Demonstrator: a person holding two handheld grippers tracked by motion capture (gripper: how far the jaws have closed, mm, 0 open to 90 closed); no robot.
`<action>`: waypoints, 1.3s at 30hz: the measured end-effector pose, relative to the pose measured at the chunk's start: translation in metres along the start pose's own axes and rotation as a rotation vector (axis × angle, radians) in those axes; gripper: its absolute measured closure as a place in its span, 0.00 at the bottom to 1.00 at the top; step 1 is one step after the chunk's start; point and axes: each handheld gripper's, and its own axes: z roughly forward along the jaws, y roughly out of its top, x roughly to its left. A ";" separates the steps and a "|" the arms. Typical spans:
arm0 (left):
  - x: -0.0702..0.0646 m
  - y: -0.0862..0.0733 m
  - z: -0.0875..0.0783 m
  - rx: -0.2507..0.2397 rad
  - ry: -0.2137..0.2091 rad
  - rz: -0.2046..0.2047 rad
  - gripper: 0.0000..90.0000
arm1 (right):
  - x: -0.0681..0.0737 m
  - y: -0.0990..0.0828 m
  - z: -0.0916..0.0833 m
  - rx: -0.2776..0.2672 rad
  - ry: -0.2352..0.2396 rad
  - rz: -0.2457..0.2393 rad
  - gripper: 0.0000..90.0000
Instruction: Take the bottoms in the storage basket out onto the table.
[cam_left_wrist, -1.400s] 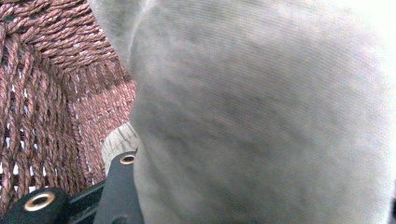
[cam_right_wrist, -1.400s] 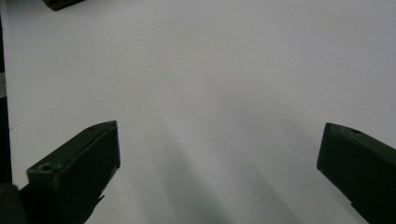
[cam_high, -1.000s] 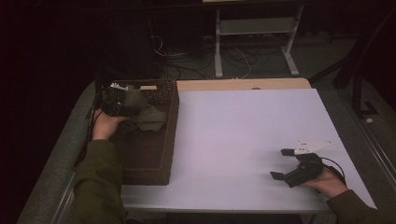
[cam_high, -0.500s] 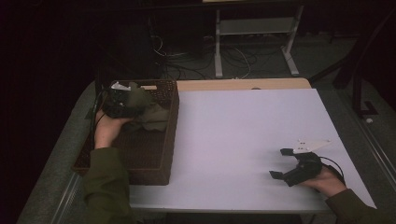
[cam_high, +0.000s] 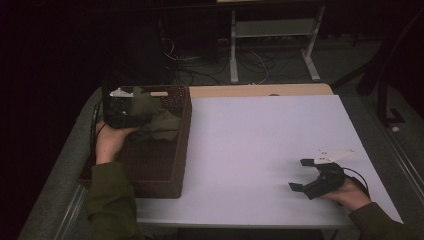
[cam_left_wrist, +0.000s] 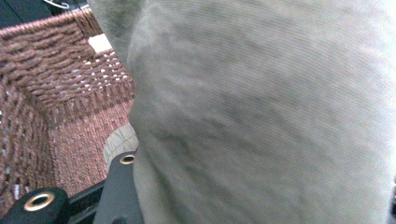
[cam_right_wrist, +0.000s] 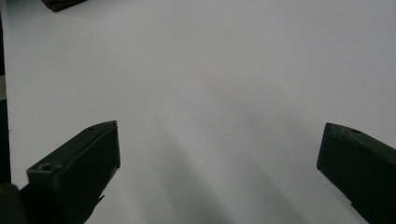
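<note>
While the olive-grey cloth (cam_high: 159, 120) hangs bunched over the far end of the woven basket (cam_high: 177, 165), the left gripper (cam_high: 122, 116) has it pinched between its jaws; in the left gripper view the fabric (cam_left_wrist: 261, 112) crowds right up against the camera, with one black jaw pressed to its lower edge and the brown wicker wall (cam_left_wrist: 56, 74) behind it. Most of the cloth looks clear of the basket floor, though a fold seems to drape toward the near wall, so the step in hand reads as lifting the garment out of the basket. Next, the lift probably needs more height, so the trailing fold clears the rim before the hand carries it sideways over the white table (cam_high: 270, 150). A snag on the wicker is the thing to watch. Well apart from all this, near the table's front right corner, the right gripper (cam_high: 305, 175) rests low in the person's hand with its jaws spread wide and nothing between them, facing bare tabletop (cam_right_wrist: 210, 84), ready to take a corner of the cloth once it arrives.
</note>
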 end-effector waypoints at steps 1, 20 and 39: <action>-0.001 0.001 -0.002 -0.005 0.003 0.002 0.57 | 0.000 0.000 0.000 -0.001 -0.001 0.001 0.00; -0.020 0.026 -0.034 -0.077 -0.003 0.024 0.57 | -0.001 0.001 0.000 -0.010 -0.003 0.001 0.00; -0.055 0.050 -0.033 -0.149 -0.144 0.083 0.57 | 0.000 0.001 -0.001 -0.012 0.000 0.004 0.00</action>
